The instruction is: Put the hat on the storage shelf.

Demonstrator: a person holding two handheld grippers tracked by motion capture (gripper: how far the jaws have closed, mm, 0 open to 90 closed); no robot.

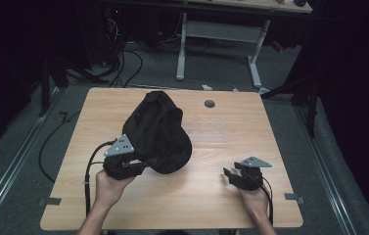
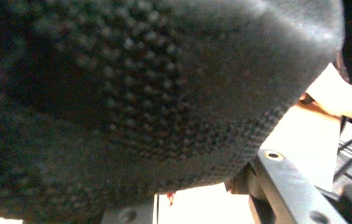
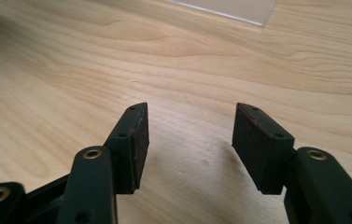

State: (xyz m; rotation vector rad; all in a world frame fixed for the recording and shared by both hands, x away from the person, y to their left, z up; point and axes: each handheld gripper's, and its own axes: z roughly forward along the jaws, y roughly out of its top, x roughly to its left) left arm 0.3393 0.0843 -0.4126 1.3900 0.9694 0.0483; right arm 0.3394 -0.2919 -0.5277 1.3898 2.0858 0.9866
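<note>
on table [image 1: 211, 205], black bag [image 1: 160, 129] touches left tongs [image 1: 140, 166].

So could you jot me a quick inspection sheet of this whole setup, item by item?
Surface: light wooden table, with a grey round cap.
Job's thing: black mesh fabric bag, slumped left of centre.
Clutter: nothing seen.
Grippers: left gripper shut on the bag's near edge; right gripper open, low over bare wood.
Cables: black cable trails from the left gripper.
Surroundings: grey floor; white desk frame behind.
</note>
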